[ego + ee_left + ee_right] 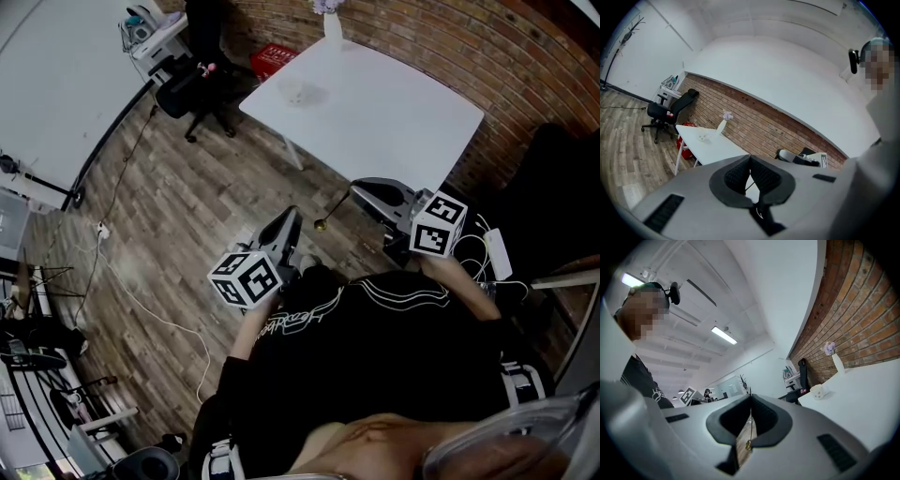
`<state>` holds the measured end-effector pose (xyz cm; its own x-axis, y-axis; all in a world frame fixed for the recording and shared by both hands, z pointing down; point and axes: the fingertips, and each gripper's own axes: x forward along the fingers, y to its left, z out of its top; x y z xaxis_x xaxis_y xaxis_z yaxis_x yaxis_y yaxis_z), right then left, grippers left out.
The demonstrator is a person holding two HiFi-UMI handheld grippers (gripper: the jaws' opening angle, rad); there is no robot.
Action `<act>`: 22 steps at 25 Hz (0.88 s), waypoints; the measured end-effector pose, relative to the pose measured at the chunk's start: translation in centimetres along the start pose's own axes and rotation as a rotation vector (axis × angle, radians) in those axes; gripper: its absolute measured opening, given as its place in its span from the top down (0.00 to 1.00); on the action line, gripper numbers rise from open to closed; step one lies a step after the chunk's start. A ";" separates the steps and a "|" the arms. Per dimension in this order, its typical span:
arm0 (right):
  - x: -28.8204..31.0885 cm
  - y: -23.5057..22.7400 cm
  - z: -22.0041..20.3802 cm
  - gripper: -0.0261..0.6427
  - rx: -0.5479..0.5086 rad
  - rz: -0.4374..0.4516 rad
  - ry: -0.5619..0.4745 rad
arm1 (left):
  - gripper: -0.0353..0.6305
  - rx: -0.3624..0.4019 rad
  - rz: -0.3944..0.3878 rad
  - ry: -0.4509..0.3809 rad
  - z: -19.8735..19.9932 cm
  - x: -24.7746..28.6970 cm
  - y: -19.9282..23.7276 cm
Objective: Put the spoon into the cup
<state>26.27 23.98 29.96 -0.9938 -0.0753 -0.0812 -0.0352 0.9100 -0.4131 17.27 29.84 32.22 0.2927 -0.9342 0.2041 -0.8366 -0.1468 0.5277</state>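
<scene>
Step in hand: carrying; the spoon (330,214) is lifted and on its way to the cup (818,391), which I judge to be well apart from it.
Right claw (751,397): closed on the spoon's thin handle; in the head view the bowl end sticks out toward the person's left, over the floor (187,197).
Left claw (750,157): closed, with nothing between its jaws; it takes no part here.
Cup: upright on the white table (394,122), toward the far-left corner, near a vase (333,30) but apart from it.
Next move: bring the right claw across the near table edge and above the cup's mouth, then tip the spoon so one end points down before letting go. The mouth looks small, so aim matters.
Edges: the table's near edge lies between the person and the cup; the brick wall (469,47) runs close along the far side.
Open room: wide bare tabletop around the cup; clear floor up to the table, with a cable (141,291) off to the left and a chair (197,94) beyond the left corner.
</scene>
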 end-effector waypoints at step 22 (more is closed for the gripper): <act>18.4 -18.5 5.1 0.96 0.055 -0.241 -0.034 | 0.94 -0.025 -0.162 0.150 14.7 15.3 19.3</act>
<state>9.18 3.63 31.45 -0.9533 -0.3018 -0.0049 -0.2638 0.8409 -0.4726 -1.18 7.95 33.37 0.4898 -0.8398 0.2343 -0.7617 -0.2814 0.5837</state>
